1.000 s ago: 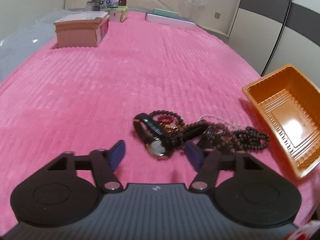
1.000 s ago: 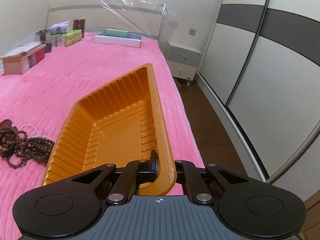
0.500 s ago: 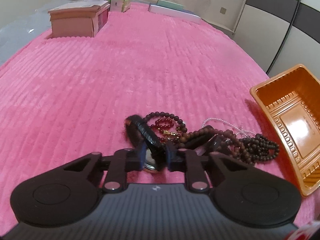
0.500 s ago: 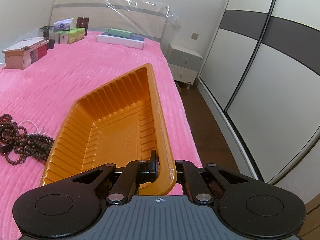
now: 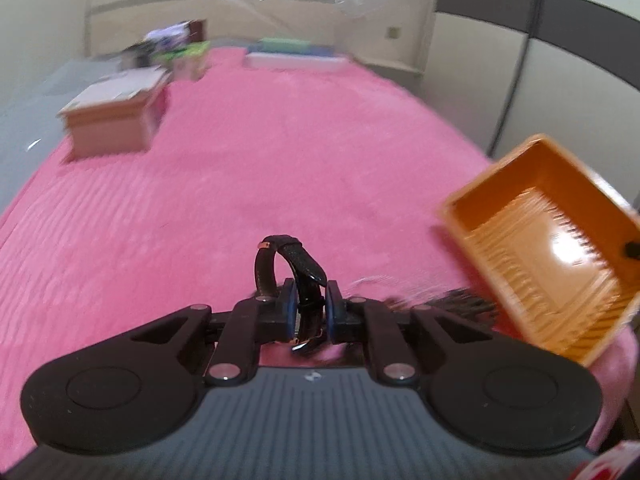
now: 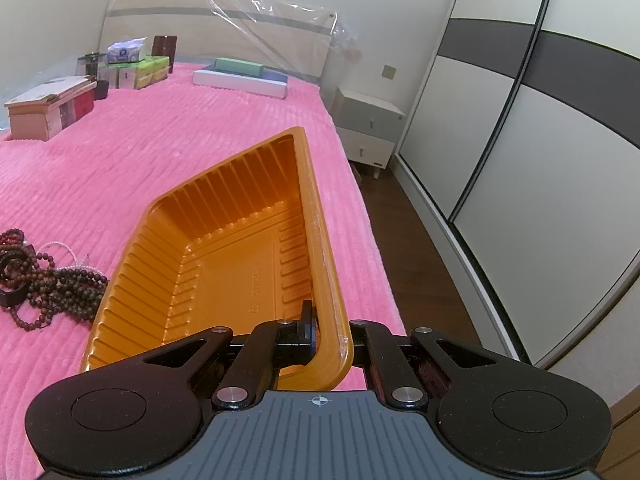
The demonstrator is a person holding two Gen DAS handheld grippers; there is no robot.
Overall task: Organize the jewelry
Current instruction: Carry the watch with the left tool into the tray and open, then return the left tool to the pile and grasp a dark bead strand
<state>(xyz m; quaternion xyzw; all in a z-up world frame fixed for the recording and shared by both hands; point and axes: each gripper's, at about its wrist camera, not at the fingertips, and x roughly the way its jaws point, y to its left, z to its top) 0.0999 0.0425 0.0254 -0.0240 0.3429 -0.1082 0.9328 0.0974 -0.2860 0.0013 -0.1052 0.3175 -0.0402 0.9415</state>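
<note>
My right tongs [image 6: 329, 330] are clamped tight on the near rim of the orange tray [image 6: 224, 248], one finger inside the wall and the other outside it. The tray sits tilted on the pink bed cover [image 6: 192, 140] at the bed's right edge, and I see nothing in it; there is some embossed writing on its floor, too faint for me to read.

My left tongs [image 5: 311, 312] are narrow, pinching a black watch [image 5: 288, 268] by its strap, with the strap looping up above the fingers and the watch lifted clear of the cover. This view is blurred. The tray shows at its right edge.

The rest of the jewelry, a tangle of bead strings [image 6: 52, 280] in dark brown and red with one pale strand, lies on the cover just left of the tray, close to its wall.

Farther up the bed stand a tan box [image 6: 48, 108] with papers on top, green cartons [image 6: 150, 70] with a tissue pack above, and a flat white box [image 6: 240, 82] carrying a green one; I can read no print on any of them
</note>
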